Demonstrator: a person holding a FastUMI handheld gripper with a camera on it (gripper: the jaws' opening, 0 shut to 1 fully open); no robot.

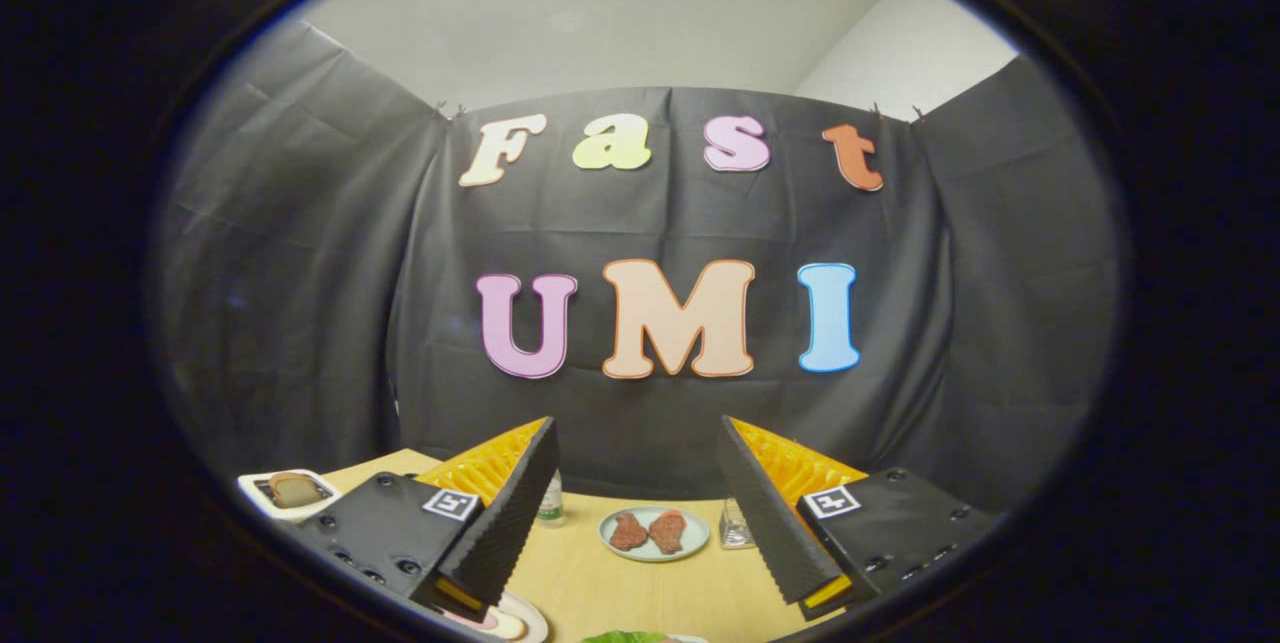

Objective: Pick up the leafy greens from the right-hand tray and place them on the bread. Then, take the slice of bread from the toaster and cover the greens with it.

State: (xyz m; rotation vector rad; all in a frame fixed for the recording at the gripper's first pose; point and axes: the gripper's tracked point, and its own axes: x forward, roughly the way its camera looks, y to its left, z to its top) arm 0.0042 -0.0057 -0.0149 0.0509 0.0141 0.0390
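Fingers (640,513) spread wide, level above table (600,573), gripping nothing.

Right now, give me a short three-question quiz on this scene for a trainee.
1. True or false: the gripper is shut on the bread slice.
2. What lies on the round plate beyond the fingers: A two reddish meat pieces, B a whole tomato, C a fried egg?
3. Fill in: the bread slice stands in the white ____, off to the left finger's side.

Key: 1 false, the fingers are apart with nothing between them. 2 A. 3 toaster.
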